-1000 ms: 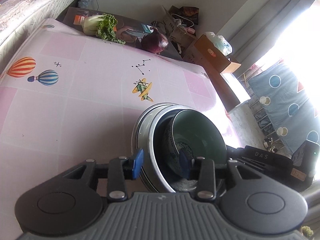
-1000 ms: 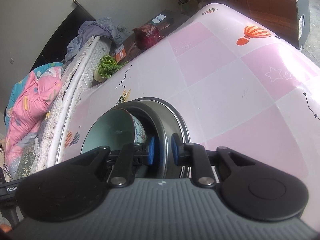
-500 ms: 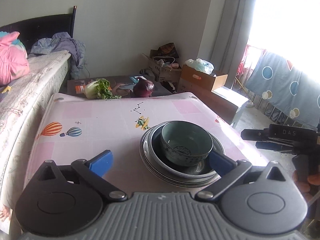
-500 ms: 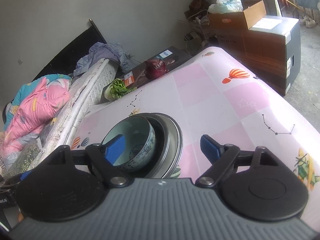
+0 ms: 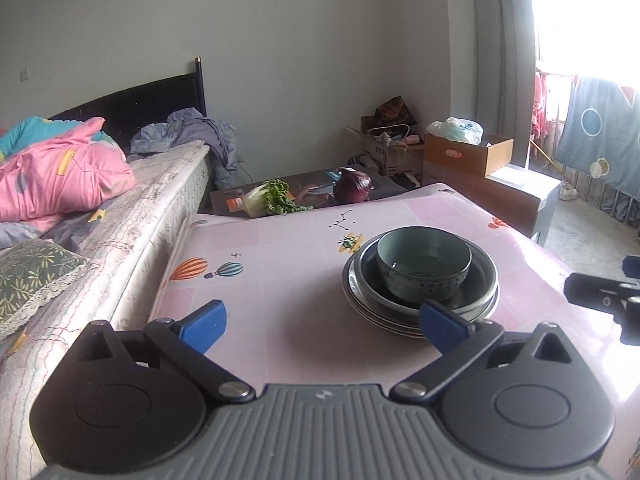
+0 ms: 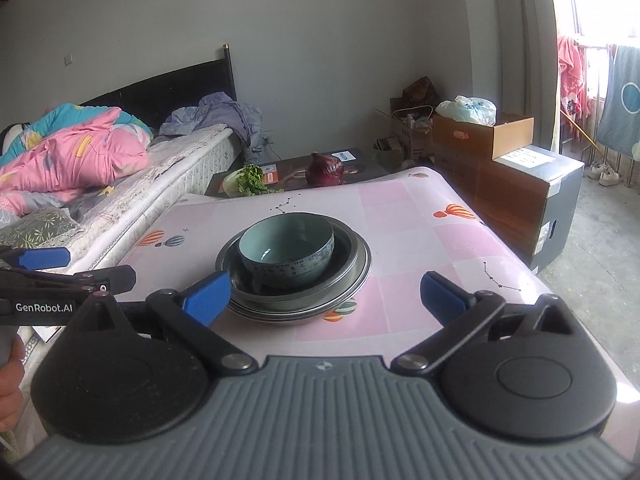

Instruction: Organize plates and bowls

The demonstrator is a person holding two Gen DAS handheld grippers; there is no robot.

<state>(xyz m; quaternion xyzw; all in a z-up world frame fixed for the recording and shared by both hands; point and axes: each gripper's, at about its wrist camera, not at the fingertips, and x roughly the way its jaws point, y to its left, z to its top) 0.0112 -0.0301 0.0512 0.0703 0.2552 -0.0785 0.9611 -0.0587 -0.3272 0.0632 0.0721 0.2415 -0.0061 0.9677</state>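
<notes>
Left wrist view: nearest the lens, the left tongs [image 5: 320,322] stand spread as wide as they go, blue pads well apart and nothing between them; their jaws have just been opening. The right wrist view shows the right tongs [image 6: 325,298] the same way, wide and empty, jaws likewise just opened.

Just beyond both sits the stack: a teal ceramic bowl [image 5: 424,262] nested in a steel bowl [image 5: 478,280], which rests on a pile of steel plates [image 5: 372,312]. The stack stands upright near the middle of the surface [image 5: 280,280], free of either pair of tongs.

By the look of it, stacking is done and the release is finished, so the task seems at or near its end. No loose dish shows elsewhere; any next move would only call for lifting the tongs clear without nudging the rims, or a two-sided grip under the plates if the stack must go elsewhere.

The surface wears a pink checked cloth printed with balloons and constellations. At its far edge lie a leafy cabbage [image 5: 268,198] and a red onion [image 5: 353,186] on a dark board. A bed [image 5: 160,184] with a pink quilt [image 5: 60,172] runs along the left; cardboard boxes [image 5: 466,156] stand by the wall, and a bright window lies to the right.
</notes>
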